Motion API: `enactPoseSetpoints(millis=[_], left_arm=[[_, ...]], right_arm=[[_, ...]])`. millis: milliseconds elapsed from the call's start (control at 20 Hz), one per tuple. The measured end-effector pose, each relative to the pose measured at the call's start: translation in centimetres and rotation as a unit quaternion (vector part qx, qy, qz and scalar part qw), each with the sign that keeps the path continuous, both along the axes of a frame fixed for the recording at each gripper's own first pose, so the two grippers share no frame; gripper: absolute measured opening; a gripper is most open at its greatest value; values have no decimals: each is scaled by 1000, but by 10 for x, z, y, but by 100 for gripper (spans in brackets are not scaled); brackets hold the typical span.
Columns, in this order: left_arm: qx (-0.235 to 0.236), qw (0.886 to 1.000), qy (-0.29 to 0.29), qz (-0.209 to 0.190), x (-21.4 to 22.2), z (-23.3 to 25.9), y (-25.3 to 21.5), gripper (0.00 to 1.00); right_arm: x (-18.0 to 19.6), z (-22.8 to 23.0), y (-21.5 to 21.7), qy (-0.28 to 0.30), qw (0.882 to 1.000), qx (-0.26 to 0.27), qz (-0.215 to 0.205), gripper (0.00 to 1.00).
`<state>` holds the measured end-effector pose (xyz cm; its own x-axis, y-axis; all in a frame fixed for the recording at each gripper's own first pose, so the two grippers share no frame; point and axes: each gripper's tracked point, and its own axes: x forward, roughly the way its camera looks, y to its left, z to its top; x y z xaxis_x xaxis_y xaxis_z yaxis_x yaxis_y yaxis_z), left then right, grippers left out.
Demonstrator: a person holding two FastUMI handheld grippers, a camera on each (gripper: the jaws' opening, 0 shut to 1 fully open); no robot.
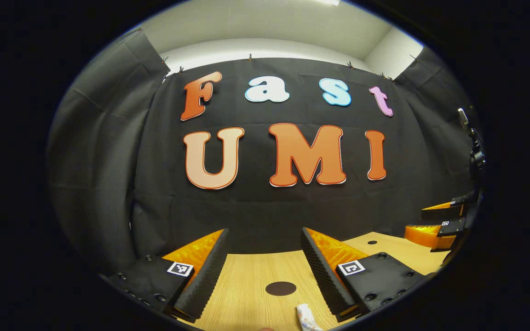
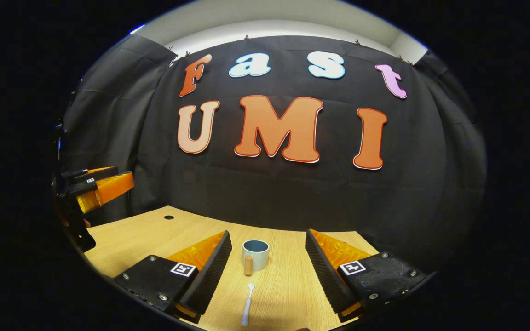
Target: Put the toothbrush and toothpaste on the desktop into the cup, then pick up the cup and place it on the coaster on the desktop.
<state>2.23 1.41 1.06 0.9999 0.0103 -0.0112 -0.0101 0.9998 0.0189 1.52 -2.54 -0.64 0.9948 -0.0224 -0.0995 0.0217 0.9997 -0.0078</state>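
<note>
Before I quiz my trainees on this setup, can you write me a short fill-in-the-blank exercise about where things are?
1. The toothbrush lies flat on the ____.
2. The cup stands upright with a wooden ____ on its side.
3. The right tool has its fingers ____, holding nothing.
4. In the left gripper view, the dark round coaster lies just beyond the ____.

Missing words: desktop; handle; open; toothpaste
</note>
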Motion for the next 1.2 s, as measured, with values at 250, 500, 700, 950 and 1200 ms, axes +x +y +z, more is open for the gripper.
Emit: enactPoseSetpoints(millis=[250, 500, 700, 950, 1200], left_arm=[[-3, 998, 53, -23, 12, -23, -16, 99], [-11, 988, 144, -63, 22, -62, -42, 99], [-17, 969, 231, -84, 27, -99, -56, 99], [-24, 941, 322, -98, 28, -125, -57, 99], [-39, 900, 422, -107, 15, -148, -62, 97]], right_arm=[[6, -10, 2, 29, 999, 23, 16, 98], [9, -38, 0, 113, 993, 28, 14, 97], [12, -53, 5, 155, 987, 21, 36, 98], [7, -75, 16, 215, 974, 42, 56, 98], [14, -106, 20, 282, 956, 42, 70, 95]])
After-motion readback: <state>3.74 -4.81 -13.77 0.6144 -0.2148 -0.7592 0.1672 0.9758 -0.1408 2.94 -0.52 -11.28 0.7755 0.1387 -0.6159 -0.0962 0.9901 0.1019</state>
